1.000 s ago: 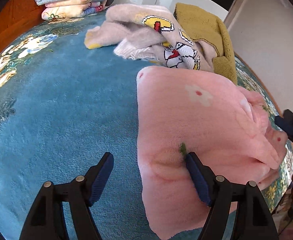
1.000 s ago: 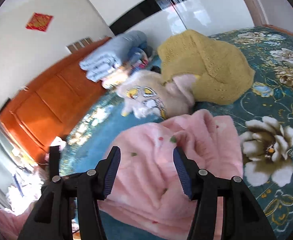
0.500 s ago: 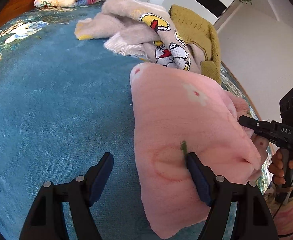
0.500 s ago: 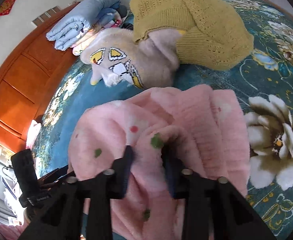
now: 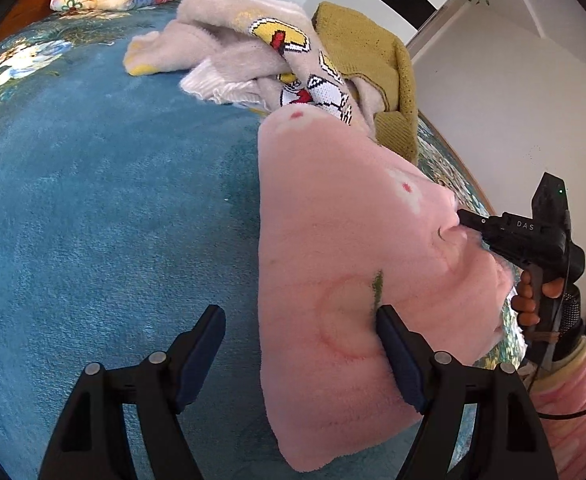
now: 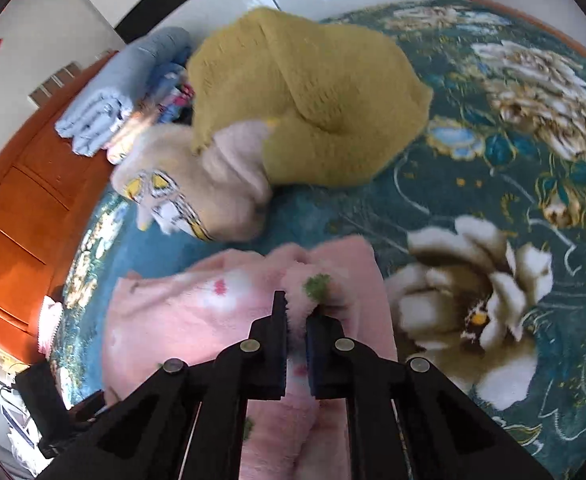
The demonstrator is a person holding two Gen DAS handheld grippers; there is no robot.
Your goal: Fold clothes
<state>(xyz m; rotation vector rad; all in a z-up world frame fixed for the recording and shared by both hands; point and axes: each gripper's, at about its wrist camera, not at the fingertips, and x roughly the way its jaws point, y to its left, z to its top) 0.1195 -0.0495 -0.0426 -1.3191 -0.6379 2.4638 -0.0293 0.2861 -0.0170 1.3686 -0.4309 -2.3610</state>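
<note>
Right gripper (image 6: pixel 296 322) pinched a bunched edge of the soft, floppy pink fleece garment (image 5: pixel 333 248), while the left gripper (image 5: pixel 301 354) stood wide at its 6 o'clock hem, the likelier hold.

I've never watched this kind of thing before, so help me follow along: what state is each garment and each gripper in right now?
Pink fleece garment: partly folded, pinched at one bunched edge.
Right gripper: shut on the pink fleece garment.
Left gripper: open, one finger pressing the pink fleece.
Beige cartoon sweater: crumpled, unfolded.
Mustard knit sweater: heaped, unfolded.
Bedding stack: folded, piled.
</note>
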